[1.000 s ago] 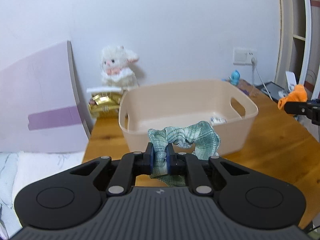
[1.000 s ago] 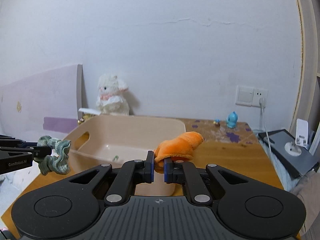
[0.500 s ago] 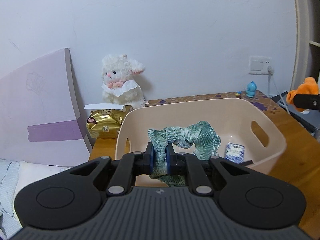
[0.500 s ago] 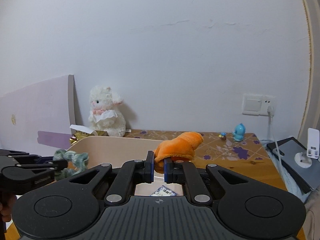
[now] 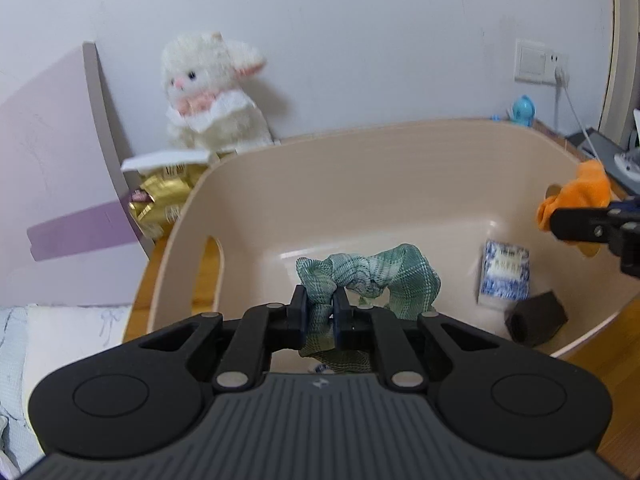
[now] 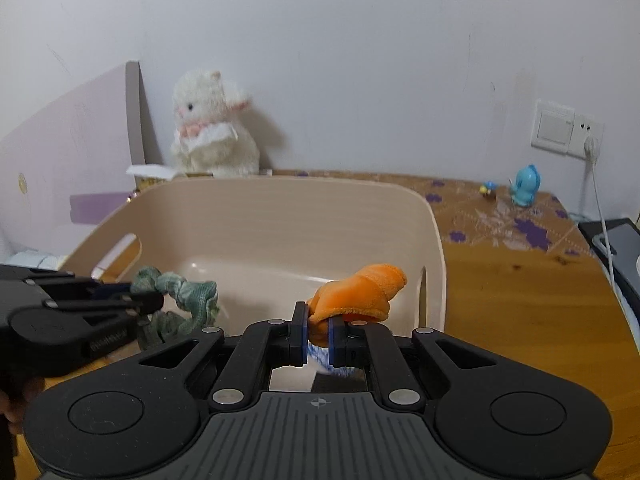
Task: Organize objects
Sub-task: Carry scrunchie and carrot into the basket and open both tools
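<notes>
Left wrist view: left claw (image 5: 319, 312) clamped on green plaid fabric scrunchie (image 5: 372, 280), now moved over beige plastic bin (image 5: 360, 160); right claw (image 6: 318, 334) grips orange plush toy (image 6: 360, 294); release next

Bin (image 5: 360, 168): smooth beige plastic, slight sheen
Scrunchie (image 5: 384, 276): green checked cloth
Toy (image 6: 360, 292): orange plush
Surface (image 6: 520, 300): glossy wood

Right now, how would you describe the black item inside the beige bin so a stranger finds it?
Find the beige bin on the wooden table. Its near right corner holds a blue-patterned packet; the black item lies just in front, a small dark blocky piece, the only black thing there.
</notes>
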`<state>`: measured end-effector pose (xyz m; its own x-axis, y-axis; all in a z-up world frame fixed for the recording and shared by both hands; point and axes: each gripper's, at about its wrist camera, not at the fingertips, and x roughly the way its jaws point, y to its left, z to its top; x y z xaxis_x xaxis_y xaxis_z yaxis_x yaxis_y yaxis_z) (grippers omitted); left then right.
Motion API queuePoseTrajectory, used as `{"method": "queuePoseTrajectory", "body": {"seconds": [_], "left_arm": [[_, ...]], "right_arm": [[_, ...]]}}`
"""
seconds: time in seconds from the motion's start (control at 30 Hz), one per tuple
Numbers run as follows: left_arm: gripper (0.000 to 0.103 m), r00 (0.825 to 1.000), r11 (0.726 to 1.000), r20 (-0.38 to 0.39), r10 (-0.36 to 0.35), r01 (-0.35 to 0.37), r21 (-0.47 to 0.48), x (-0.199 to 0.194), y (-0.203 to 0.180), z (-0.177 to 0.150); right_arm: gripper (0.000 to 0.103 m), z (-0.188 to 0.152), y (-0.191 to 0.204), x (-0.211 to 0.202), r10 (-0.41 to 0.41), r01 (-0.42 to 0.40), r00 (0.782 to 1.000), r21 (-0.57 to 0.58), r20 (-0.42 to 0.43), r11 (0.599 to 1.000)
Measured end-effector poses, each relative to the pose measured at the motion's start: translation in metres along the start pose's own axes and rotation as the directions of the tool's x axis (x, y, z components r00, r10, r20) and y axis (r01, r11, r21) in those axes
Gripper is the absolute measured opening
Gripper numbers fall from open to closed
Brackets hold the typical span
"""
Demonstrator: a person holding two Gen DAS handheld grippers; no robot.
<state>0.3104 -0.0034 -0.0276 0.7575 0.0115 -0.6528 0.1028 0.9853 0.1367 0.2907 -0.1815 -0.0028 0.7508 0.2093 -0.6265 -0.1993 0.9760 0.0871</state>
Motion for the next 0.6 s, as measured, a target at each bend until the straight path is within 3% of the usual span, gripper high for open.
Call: {"method": "queuePoseTrajectory", "body": {"seconds": [0.07, 0.1, 0.17, 0.23, 0.3, 0.43, 0.6], "left_arm": [[0.017, 1.000, 1.000, -0.007, -0.018, 0.018, -0.021, 0.001, 0.003, 0.000], [0.019, 1.000, 0.999, -0.006, -0.030, 0.030, -0.028, -0.001, 0.005, 0.000], [0.037, 0.999, 0.999, 0.011, -0.041, 0.042, -0.023, -0.006, 0.005, 0.000], [0.064, 0.999, 0.999, 0.031, -0.034, 0.034, -0.018, -0.013, 0.003, 0.002], [0.078, 0.999, 1.000, 0.042, -0.005, 0.006, -0.026, -0.021, 0.002, 0.003], [0.080, 0.998, 0.999, 0.060, -0.010, 0.012, -0.036, -0.040, 0.002, 0.004], [0.089, 0.996, 0.999, 0.090, -0.008, 0.012, -0.040, -0.067, 0.005, 0.001]], "right_arm": [[0.019, 0.000, 0.000, -0.004, -0.004, 0.004, 1.000, -0.004, 0.008, 1.000], [0.034, -0.001, 0.001, -0.007, -0.007, 0.007, 1.000, -0.009, 0.017, 1.000], [0.048, -0.001, 0.002, -0.015, -0.006, 0.006, 0.999, -0.014, 0.034, 1.000], [0.058, 0.000, 0.004, -0.023, -0.008, 0.009, 0.999, -0.021, 0.051, 1.000], [0.062, 0.000, 0.005, -0.034, -0.003, 0.004, 0.998, -0.020, 0.068, 1.000], [0.073, 0.000, 0.005, -0.057, 0.005, -0.004, 0.996, -0.015, 0.093, 1.000], [0.078, -0.004, 0.005, -0.083, 0.007, -0.006, 0.994, -0.009, 0.107, 1.000]]}}
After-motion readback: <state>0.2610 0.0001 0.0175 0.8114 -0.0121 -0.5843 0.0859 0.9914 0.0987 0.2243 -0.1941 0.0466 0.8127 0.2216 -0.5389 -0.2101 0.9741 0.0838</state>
